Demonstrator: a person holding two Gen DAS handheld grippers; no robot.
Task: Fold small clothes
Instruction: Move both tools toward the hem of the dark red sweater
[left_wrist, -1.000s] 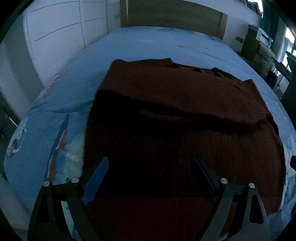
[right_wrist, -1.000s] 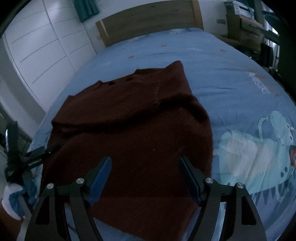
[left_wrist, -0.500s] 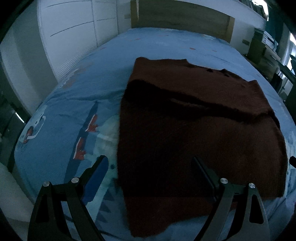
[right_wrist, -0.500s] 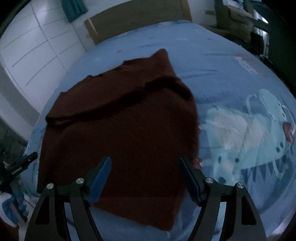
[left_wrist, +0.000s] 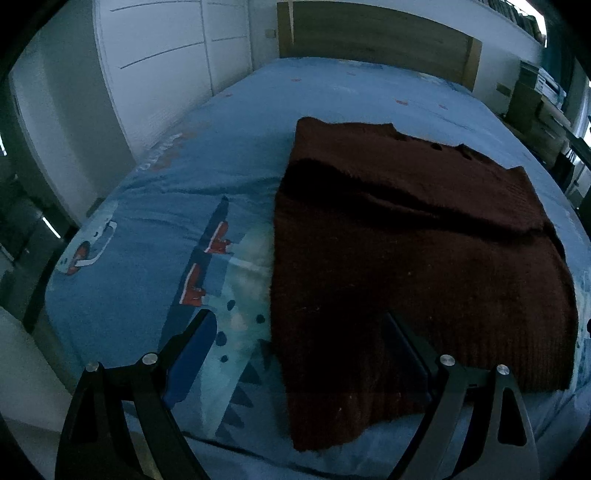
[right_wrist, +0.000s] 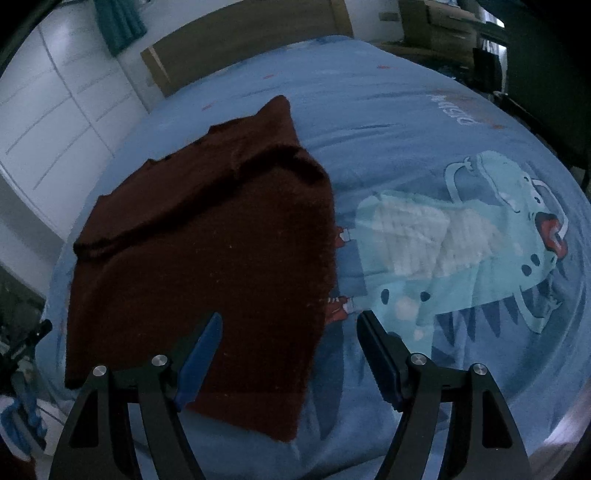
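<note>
— Maroon knit, thick and fuzzy: how will this sweater (left_wrist: 417, 266) handle?

— Soft and floppy, with some weight to it. It lies flat on the blue bed cover (left_wrist: 147, 236), its far part already folded over in a band, so it will likely sag wherever you lift it.

— Where do you want my hold?

— At the near corners. Your left tool (left_wrist: 295, 343) hangs wide and empty over the near left edge; your right tool (right_wrist: 290, 347) hangs wide and empty over the near right edge. Pinch deep, through the full thickness, since a shallow bite on fuzzy knit may slip.
</note>
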